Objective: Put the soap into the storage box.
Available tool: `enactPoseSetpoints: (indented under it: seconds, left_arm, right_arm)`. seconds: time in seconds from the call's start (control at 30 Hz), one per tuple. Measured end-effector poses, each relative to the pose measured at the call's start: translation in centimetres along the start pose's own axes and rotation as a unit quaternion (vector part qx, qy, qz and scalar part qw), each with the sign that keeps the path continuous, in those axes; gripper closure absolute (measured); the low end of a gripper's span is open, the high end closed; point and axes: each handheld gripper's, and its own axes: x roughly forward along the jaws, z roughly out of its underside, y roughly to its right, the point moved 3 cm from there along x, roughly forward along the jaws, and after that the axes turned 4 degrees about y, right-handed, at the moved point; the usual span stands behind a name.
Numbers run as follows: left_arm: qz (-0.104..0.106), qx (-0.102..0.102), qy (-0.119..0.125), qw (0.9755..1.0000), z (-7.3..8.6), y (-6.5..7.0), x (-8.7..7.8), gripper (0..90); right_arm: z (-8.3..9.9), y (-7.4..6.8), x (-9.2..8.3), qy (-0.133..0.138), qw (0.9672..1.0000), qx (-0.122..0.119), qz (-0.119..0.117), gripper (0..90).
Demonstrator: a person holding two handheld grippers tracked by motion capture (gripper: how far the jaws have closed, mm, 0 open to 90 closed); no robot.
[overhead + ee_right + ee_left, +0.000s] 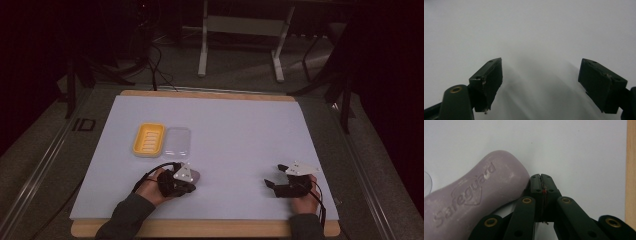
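So the left gripper (541, 175) has its jaws pressed together, nothing between them, touching the purple soap bar (474, 197); right gripper (540, 82) spread wide over the white mat (240, 130).

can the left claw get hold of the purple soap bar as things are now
Probably not yet. The left claw is shut, its tips touching or nearly touching the end of the purple soap bar, which lies beside it on the white sheet. Nothing blocks the way; it would likely need to open and shift over the bar.

Overhead forward-down, gripper views close on mat (240, 135)
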Motion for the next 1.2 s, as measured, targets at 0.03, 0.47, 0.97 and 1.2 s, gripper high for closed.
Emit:
enactPoseSetpoints:
  seconds: [0.03, 0.47, 0.97, 1.2]
  left_arm:
    - [-0.001, 0.002, -0.001, 1.0, -0.1, -0.1, 0.1, 89.5]
    - [-0.036, -0.03, -0.016, 0.9988, -1.6, -2.0, 1.1, 86.3]
    - [-0.047, -0.059, 0.01, 0.997, -2.2, -2.9, -0.6, 74.1]
    - [-0.048, -0.069, 0.016, 0.9963, -2.5, -3.5, -1.6, 65.3]
  right_arm:
    - [0.0, 0.0, 0.0, 0.0, 1.0, 0.0, 0.0, 19.3]
    - [0.0, 0.0, 0.0, -0.001, 1.0, 0.0, -0.001, 19.3]
    - [0.0, 0.0, 0.0, -0.004, 1.0, -0.003, 0.0, 19.3]
    - [0.0, 0.0, 0.0, -0.002, 1.0, -0.002, 0.0, 19.3]
